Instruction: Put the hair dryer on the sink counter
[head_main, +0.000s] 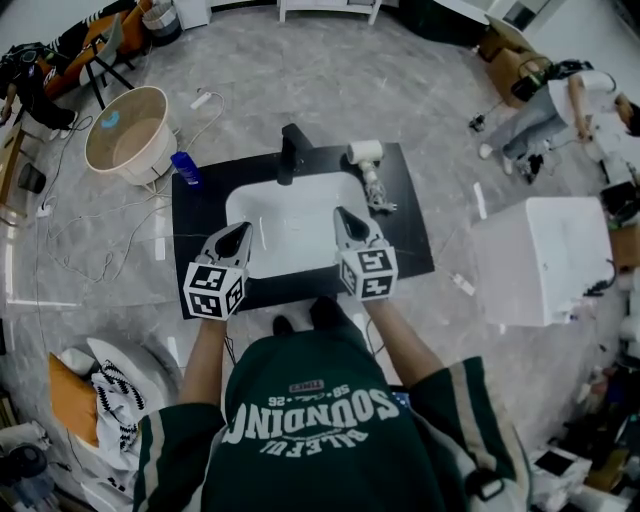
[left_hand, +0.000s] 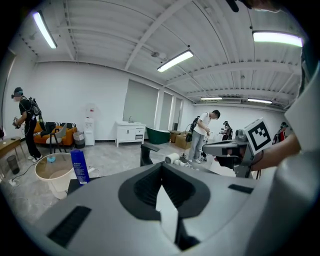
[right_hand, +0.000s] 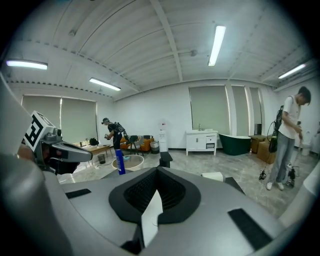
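Note:
The white hair dryer (head_main: 367, 160) lies at the back right of the black sink counter (head_main: 200, 215), its handle pointing toward me. It also shows in the left gripper view as the hair dryer (left_hand: 172, 158) and in the right gripper view as the hair dryer (right_hand: 215, 176). My left gripper (head_main: 238, 235) hovers over the near left of the white basin (head_main: 290, 215), shut and empty. My right gripper (head_main: 343, 216) hangs over the near right of the basin, a short way in front of the dryer, also shut with nothing in it. Up close, the left gripper (left_hand: 162, 185) and the right gripper (right_hand: 157, 192) show their jaws together.
A black faucet (head_main: 291, 150) stands behind the basin. A blue bottle (head_main: 186, 168) sits on the counter's back left corner. A beige tub (head_main: 125, 133) is on the floor to the left, a white box (head_main: 545, 260) to the right. A person (head_main: 560, 110) bends over far right.

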